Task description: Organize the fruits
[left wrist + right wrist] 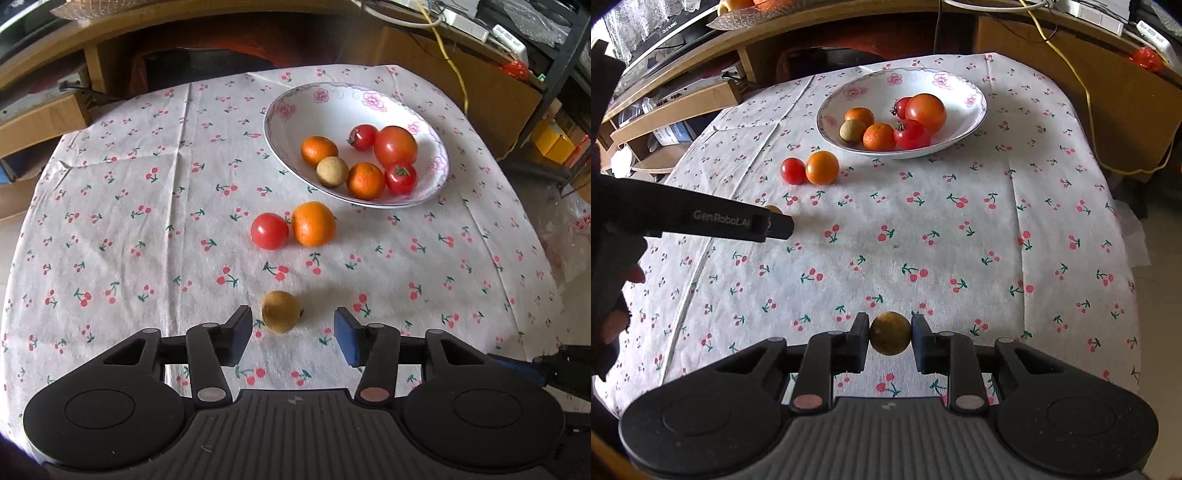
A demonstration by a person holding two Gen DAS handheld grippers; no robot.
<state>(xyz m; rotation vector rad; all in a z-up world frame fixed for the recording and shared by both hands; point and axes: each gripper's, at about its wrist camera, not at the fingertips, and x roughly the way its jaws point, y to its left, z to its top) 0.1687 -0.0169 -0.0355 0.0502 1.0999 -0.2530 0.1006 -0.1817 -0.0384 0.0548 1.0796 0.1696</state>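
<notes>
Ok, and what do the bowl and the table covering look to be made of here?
The bowl looks like glazed ceramic or porcelain: glossy white, with pink flowers printed round a thin dark-edged rim, though hard plastic can't be excluded. The table covering looks like thin matte fabric, possibly non-woven: it shows fold creases, small wrinkles and a printed cherry pattern.

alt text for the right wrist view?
The right gripper pinches a small brown fruit above a cherry-print tablecloth. Beyond, a floral bowl holds six fruits; a tomato and orange sit beside it, and the left gripper reaches in.
</notes>
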